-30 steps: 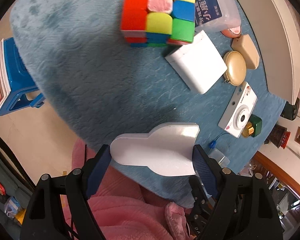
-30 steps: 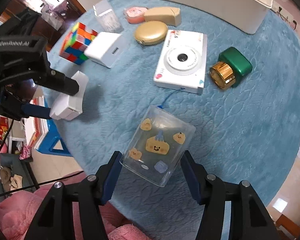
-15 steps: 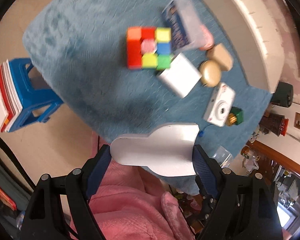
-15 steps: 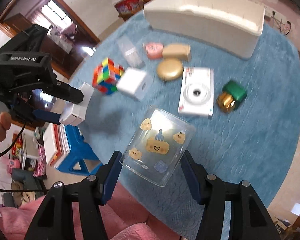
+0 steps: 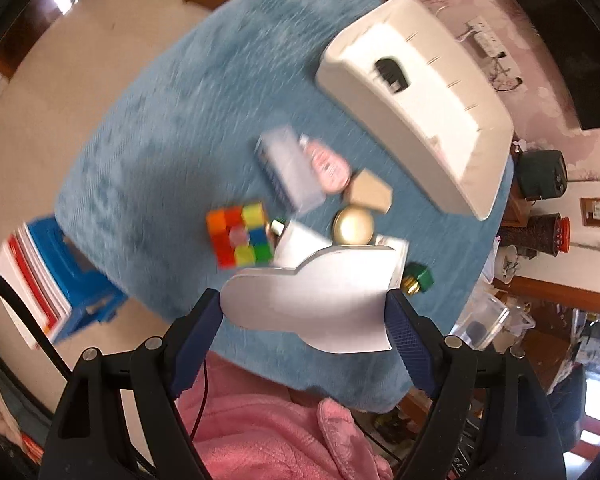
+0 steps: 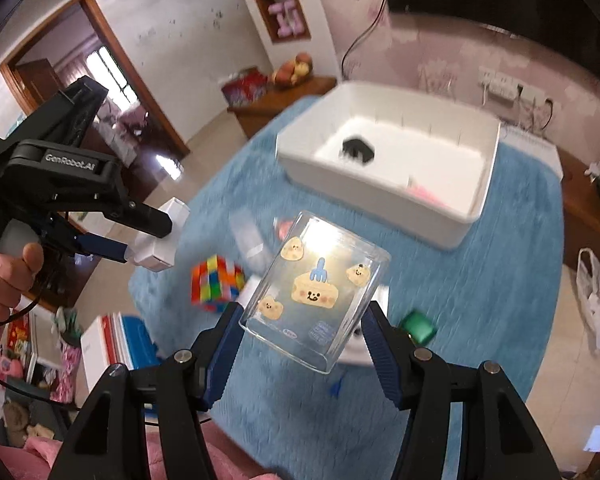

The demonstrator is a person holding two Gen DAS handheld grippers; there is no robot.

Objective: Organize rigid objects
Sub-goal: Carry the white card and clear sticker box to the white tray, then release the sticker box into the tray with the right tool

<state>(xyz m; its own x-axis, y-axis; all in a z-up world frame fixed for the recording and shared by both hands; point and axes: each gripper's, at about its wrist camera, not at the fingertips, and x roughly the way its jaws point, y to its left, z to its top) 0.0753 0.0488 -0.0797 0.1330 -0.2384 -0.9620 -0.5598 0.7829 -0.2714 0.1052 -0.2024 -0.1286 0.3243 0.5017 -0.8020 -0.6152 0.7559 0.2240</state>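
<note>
- The left gripper (image 5: 305, 307) is clamped on a flat white rocket-shaped piece (image 5: 312, 300), its blue pads pressing the piece's 2 ends, held in the air over the near edge of the blue-covered table (image 5: 160, 120).
- The right gripper (image 6: 302, 330) grips a clear plastic box (image 6: 314, 294) with cartoon stickers on it, one pad against each side, also lifted clear of the table; what the box holds cannot be told.
- A white rectangular bin (image 6: 384, 168) stands open at the far side of the table. Inside it lie 1 dark object (image 6: 358, 148) near the far wall and something pink (image 6: 424, 192) by the near wall, blurred.
- On the cloth between the bin and the grippers: a colourful puzzle cube (image 5: 240, 234), a clear lidded case (image 5: 290, 170), a pink item (image 5: 328, 162) touching the case, a beige block (image 5: 368, 192), a round gold compact (image 5: 353, 226) and a green bottle with a gold cap (image 5: 418, 278).
- A person's hand (image 6: 6, 280) holds the left gripper's handle in the right wrist view.
</note>
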